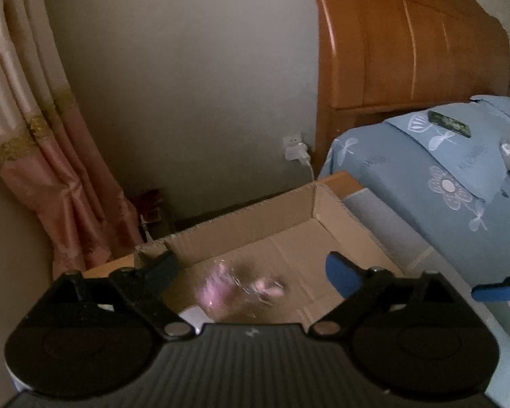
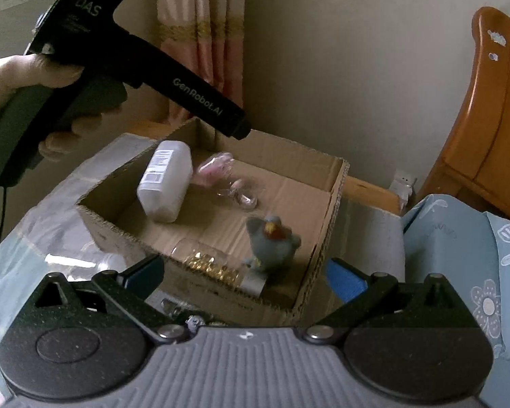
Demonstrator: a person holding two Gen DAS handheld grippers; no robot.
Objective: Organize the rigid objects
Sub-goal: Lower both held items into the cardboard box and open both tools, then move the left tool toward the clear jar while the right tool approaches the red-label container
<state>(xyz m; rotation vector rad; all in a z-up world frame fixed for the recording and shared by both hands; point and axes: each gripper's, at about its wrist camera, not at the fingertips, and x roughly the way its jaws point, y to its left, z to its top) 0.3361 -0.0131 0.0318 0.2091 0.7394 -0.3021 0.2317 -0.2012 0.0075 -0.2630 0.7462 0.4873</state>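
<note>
An open cardboard box [image 2: 336, 204] sits on the bed edge. In it lie a white plastic bottle [image 2: 165, 180], a clear packet with pink contents [image 2: 217, 170], a blue bird figurine [image 2: 272, 241] and a clear jar of gold beads [image 2: 210, 263]. My right gripper [image 2: 244, 275] is open and empty, just in front of the box's near wall. My left gripper [image 1: 251, 272] is open and empty above the box [image 1: 255, 227], over the blurred pink packet [image 1: 221, 289]. The left gripper's body [image 2: 173, 81] shows above the box in the right wrist view.
A blue flowered bedspread [image 1: 442, 176] and wooden headboard [image 1: 408, 44] lie to the right. A dark phone-like object [image 1: 450, 124] rests on the bedspread. A pink curtain [image 1: 34, 136] hangs at left. A wall socket with a plug [image 1: 297, 151] is behind the box.
</note>
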